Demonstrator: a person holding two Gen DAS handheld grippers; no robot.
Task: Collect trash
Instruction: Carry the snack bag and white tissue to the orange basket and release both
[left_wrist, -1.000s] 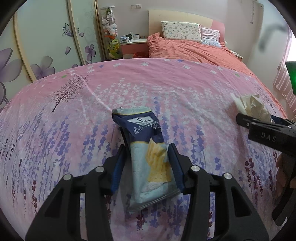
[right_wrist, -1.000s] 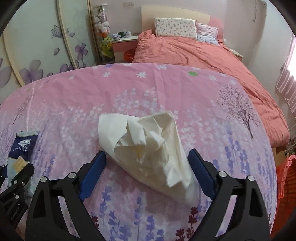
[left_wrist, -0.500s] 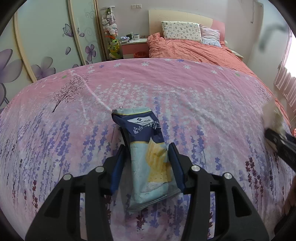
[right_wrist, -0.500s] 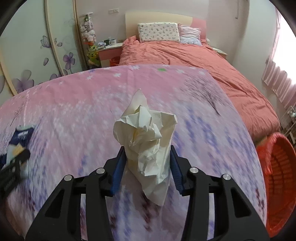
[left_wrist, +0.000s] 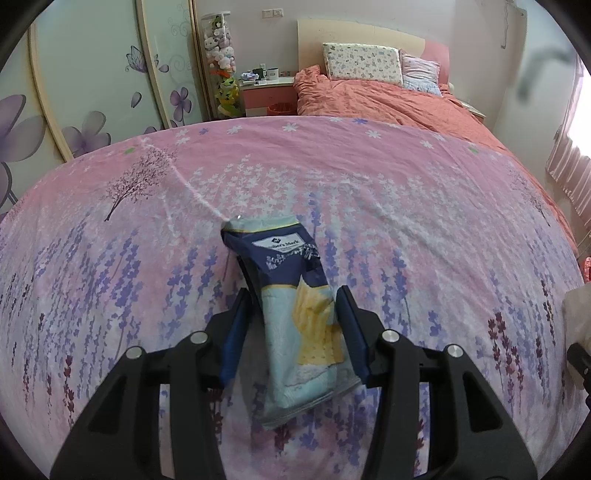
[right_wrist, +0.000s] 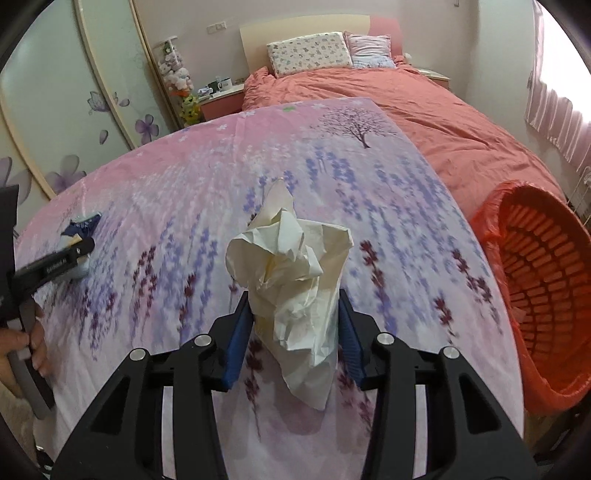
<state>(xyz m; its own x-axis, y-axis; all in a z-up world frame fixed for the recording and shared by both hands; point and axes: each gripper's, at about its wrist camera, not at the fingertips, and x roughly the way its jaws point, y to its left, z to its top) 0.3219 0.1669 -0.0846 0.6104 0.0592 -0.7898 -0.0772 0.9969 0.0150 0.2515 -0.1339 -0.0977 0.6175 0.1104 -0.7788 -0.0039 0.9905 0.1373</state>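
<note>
R gripper (right_wrist: 295, 332) has lifted crumpled tissue (right_wrist: 291, 273) off bedspread (right_wrist: 388, 229), swung toward orange basket (right_wrist: 546, 295)
Drop is prob next; L gripper (left_wrist: 291, 332) hasn't moved, clamped on snack wrapper (left_wrist: 295, 302).

Soft daylight floods in from the curtained window (left_wrist: 570, 173) at right — blown out there — while fisheye bending curves the edges and motion blur smears the bedsheet (right_wrist: 369, 229) in the right wrist view.

Crumpled matt paper wad (right_wrist: 291, 266), glossy plastic pkt (left_wrist: 295, 295), cloth sheet (left_wrist: 369, 184).
</note>
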